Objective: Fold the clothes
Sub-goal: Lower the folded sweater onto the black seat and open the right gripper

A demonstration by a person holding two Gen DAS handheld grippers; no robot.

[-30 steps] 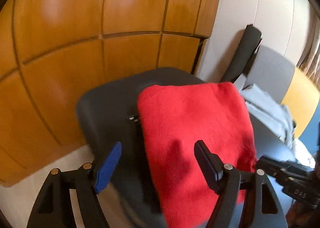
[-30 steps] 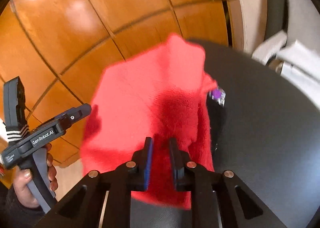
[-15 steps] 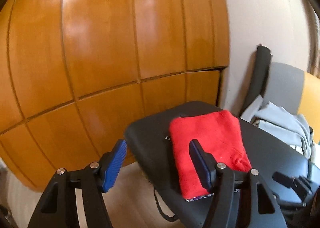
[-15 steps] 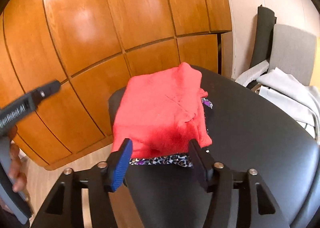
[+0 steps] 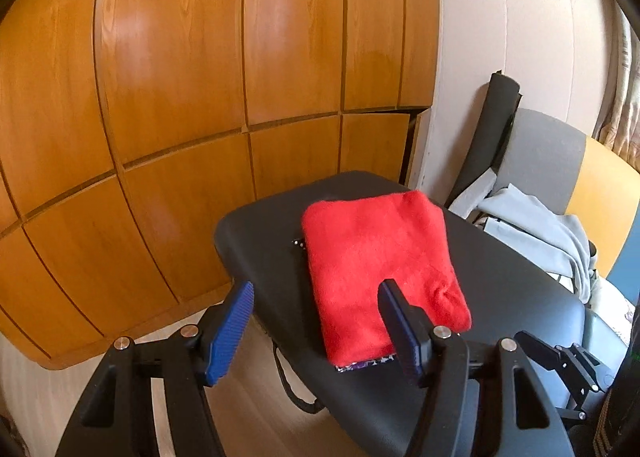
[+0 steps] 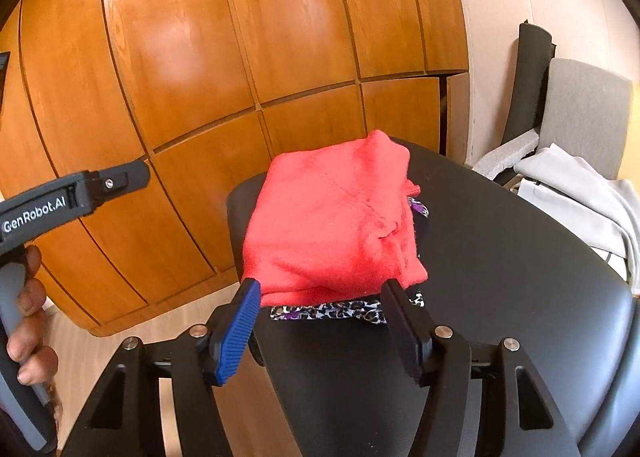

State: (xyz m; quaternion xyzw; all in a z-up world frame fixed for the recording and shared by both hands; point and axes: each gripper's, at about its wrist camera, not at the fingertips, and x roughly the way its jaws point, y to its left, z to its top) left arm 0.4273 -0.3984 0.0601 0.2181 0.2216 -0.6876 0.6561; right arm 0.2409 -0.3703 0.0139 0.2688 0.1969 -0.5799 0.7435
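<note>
1. The red fleece cloth (image 5: 380, 269) lay folded flat on the black padded counter (image 5: 520, 297), near the counter's end by the wood wall panels (image 5: 180, 97). It looked done, a neat rectangle.
2. It sat right on top of a purple & white patterned cloth (image 6: 328, 311). Only a thin strip of that one poked out at the near edge.
3. Left tool (image 5: 316, 327) was wide open w/ nothing in it. It hung above & in front of the red cloth, not touching. A hand (image 6: 28, 321) held its grey handle.
4. Right tool (image 6: 320, 331) was partly open, also empty. Its two tips framed the near edge of the pile but stood apart from it.
5. How it would prob. handle: soft, fuzzy, light, floppy. It won't break. It won't slip much in the pads, but the layers could slide apart or fall open if only the top layer got pinched.
6. Best spot to grab, I think: the near folded edge, low down, so all layers come together. One tool at each near corner would keep it flat.
7. Which way it pointed: long side ran away from the tools, toward the far end of the counter. Short edges were near & far. In the left view the far end leaned a bit to the right.
8. The right side of the pile looked bumpy, w/ a small loose flap (image 6: 412, 191) sticking out.
9. A pale grey garment (image 5: 540, 229) lay on a chair beyond the counter, well apart. Maybe the next one to fold.
</note>
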